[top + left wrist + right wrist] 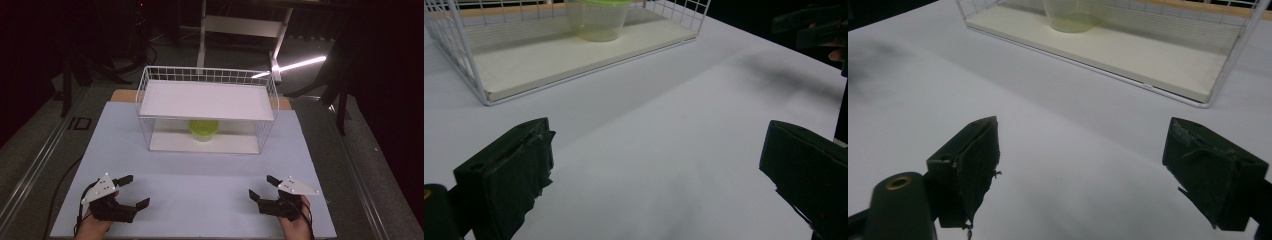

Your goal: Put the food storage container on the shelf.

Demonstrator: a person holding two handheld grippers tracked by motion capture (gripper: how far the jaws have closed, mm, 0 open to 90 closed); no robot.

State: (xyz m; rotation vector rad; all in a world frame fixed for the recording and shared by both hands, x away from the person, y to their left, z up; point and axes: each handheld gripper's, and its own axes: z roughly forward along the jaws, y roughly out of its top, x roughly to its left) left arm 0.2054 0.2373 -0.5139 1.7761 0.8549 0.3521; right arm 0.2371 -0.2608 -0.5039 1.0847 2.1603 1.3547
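Observation:
A white wire rack (207, 107) with two shelves stands at the back middle of the white table (195, 175). On its lower shelf sits a clear cup with a yellow-green lid (203, 129), also seen in the left gripper view (596, 19) and the right gripper view (1070, 15). My left gripper (137, 191) rests near the front left edge, open and holding nothing. My right gripper (263, 188) rests near the front right edge, open and holding nothing. Both point toward the rack from well short of it.
The rack's top shelf (207, 100) is a bare white board. The rack's near side is open, its wire wall (454, 40) closing the end. A dark floor and a white frame (245, 25) lie behind the table.

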